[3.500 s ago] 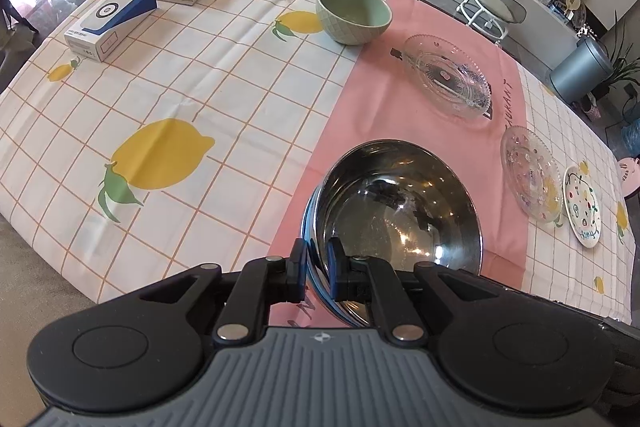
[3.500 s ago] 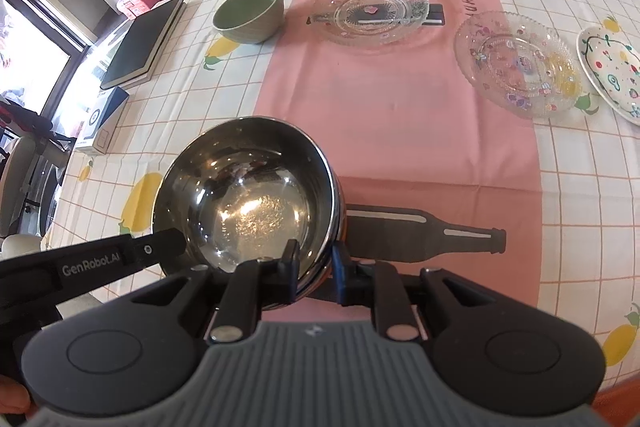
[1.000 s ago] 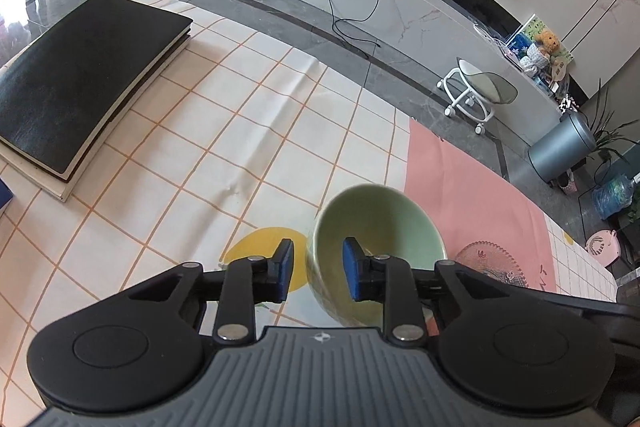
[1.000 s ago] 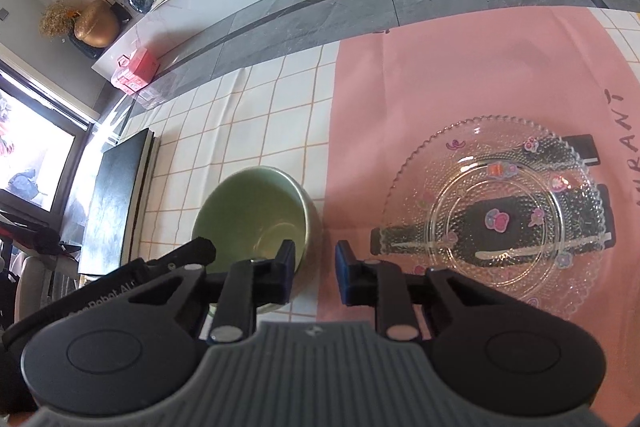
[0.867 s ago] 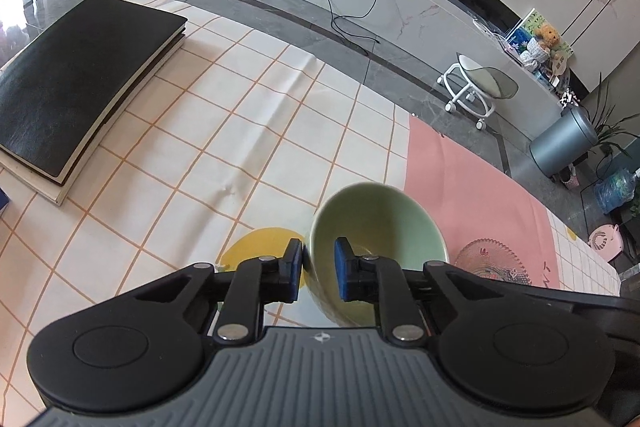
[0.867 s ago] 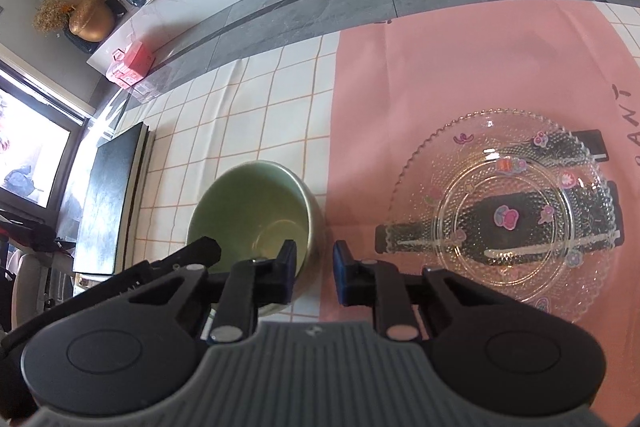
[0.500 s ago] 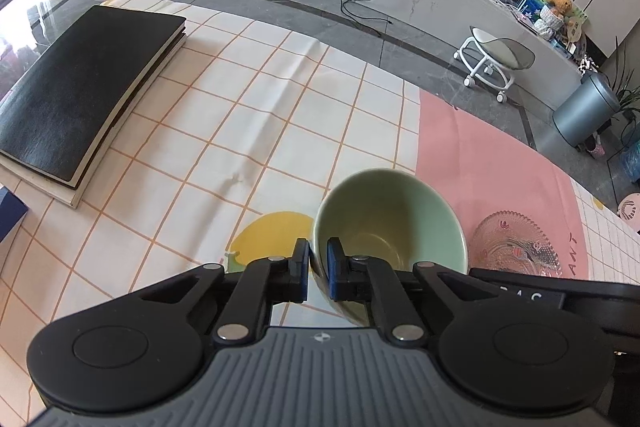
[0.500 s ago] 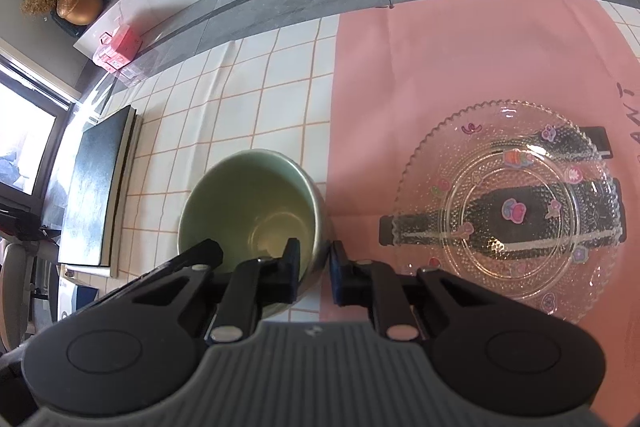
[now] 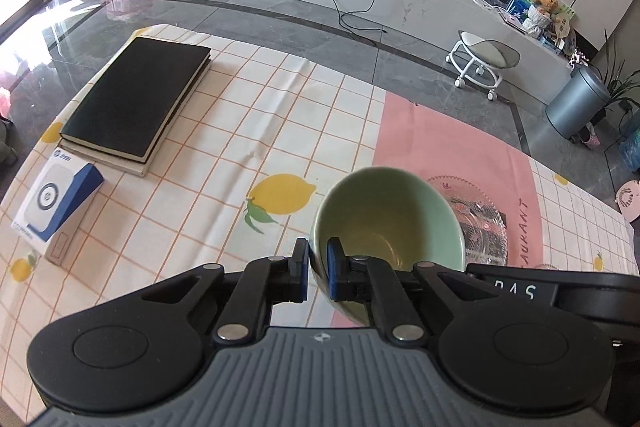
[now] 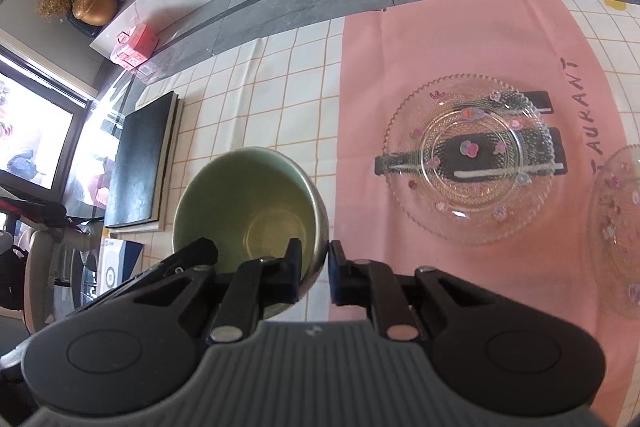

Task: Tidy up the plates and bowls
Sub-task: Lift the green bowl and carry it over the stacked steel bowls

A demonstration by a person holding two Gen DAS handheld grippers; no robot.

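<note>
You are holding the pale green ceramic bowl [image 9: 387,215] above the lemon-print checked tablecloth [image 9: 224,147] (beside its pink strip), left gripper [image 9: 318,269] pinching its left rim, right gripper [image 10: 314,269] pinching its right rim.

Green bowl's [image 9: 387,217] near wall hidden behind claw bodies, second glass plate [image 10: 618,231] cut off at right edge
</note>
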